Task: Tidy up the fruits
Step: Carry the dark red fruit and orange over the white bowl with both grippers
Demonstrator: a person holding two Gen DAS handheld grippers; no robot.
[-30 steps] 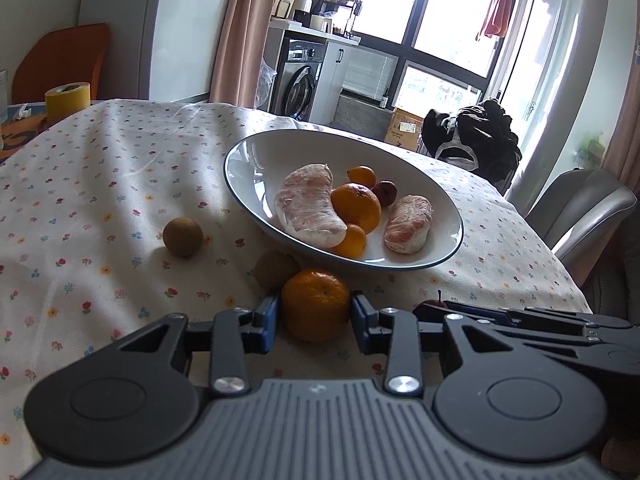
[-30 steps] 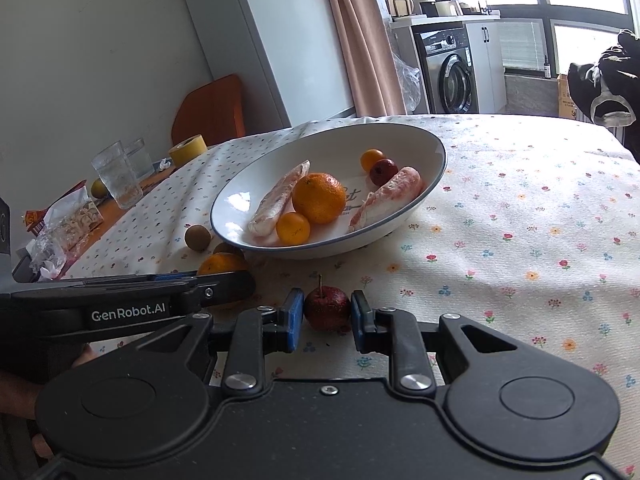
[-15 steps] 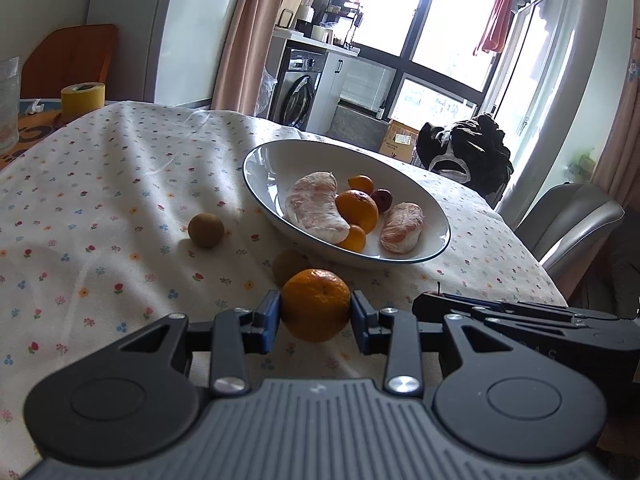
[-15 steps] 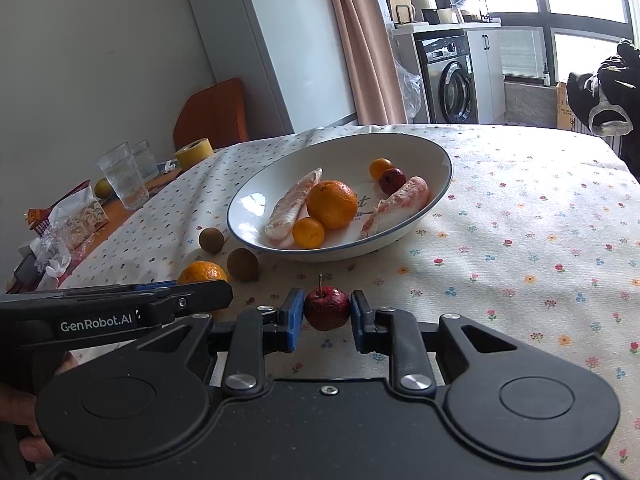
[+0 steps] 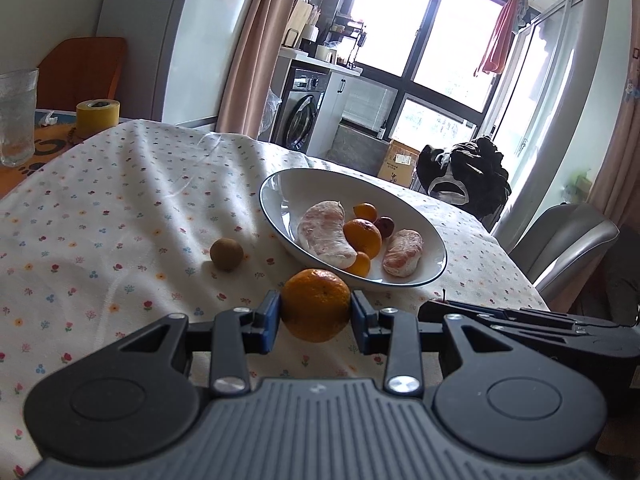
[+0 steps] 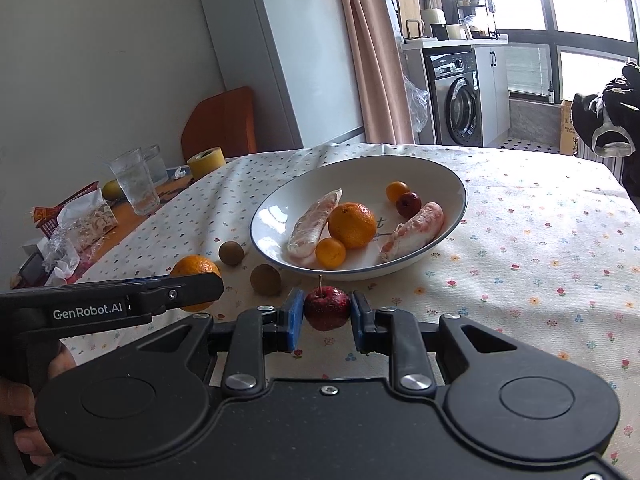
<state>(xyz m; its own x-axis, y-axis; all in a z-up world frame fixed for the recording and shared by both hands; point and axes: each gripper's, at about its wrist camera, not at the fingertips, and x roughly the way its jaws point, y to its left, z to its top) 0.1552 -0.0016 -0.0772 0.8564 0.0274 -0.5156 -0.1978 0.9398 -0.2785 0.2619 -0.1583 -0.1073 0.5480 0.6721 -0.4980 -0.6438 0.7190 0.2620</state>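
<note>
Left hand-held gripper (image 5: 316, 317) clamped on orange (image 5: 316, 305), raised off surface (image 5: 120, 216) just short of bowl (image 5: 400, 204). Right hand-held gripper (image 6: 326, 316) clamped on small red apple (image 6: 327, 307), likewise before bowl rim.

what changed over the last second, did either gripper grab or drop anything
No new grab or release. The left gripper stays shut on the orange and has lifted it off the cloth and drawn back from the bowl; the right gripper did likewise with the small red apple. The fruit in the bowl and the two brown fruits on the tablecloth stayed put.
</note>
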